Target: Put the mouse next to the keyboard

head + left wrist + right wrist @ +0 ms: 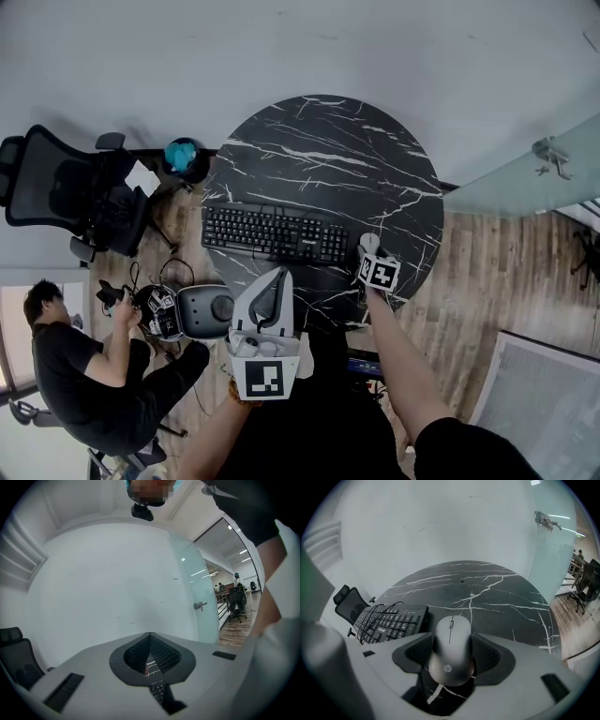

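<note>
We grip mouse in right claw, jaws on its sides so it sits level. Keyboard just left of claw on table: spot looks right, set-down probably next. Left claw pressed together, empty, parked clear.

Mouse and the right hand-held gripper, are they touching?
Touching. The right gripper view shows the mouse squeezed between the jaws of the right hand-held gripper, with no gap on either side.
</note>
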Demonstrator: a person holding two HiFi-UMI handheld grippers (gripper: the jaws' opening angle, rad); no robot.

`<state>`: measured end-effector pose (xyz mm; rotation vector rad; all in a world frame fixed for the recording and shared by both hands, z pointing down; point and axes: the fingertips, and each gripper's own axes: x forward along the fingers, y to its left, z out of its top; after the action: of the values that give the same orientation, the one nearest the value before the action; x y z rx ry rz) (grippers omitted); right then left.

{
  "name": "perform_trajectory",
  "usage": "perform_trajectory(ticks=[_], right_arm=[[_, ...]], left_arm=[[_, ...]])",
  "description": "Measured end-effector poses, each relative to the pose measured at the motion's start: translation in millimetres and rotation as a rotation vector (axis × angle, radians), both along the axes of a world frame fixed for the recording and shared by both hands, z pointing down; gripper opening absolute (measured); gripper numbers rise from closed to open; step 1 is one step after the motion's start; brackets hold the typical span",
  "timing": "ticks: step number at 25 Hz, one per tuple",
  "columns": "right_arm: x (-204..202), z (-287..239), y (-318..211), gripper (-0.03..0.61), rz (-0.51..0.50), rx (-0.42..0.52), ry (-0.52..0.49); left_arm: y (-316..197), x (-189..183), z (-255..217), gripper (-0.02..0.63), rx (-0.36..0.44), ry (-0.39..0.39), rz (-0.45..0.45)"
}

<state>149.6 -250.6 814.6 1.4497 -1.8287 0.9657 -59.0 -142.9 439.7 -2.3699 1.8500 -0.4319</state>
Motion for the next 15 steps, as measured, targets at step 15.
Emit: perform_trajectory(ticks=[15], right_arm=[[-1.5,-24.6,-1.8,0.284,-0.011,0.044,-0.002]], left_arm=[[5.0,1.6,-8.9,0.012,0.037,0.037,0.006]])
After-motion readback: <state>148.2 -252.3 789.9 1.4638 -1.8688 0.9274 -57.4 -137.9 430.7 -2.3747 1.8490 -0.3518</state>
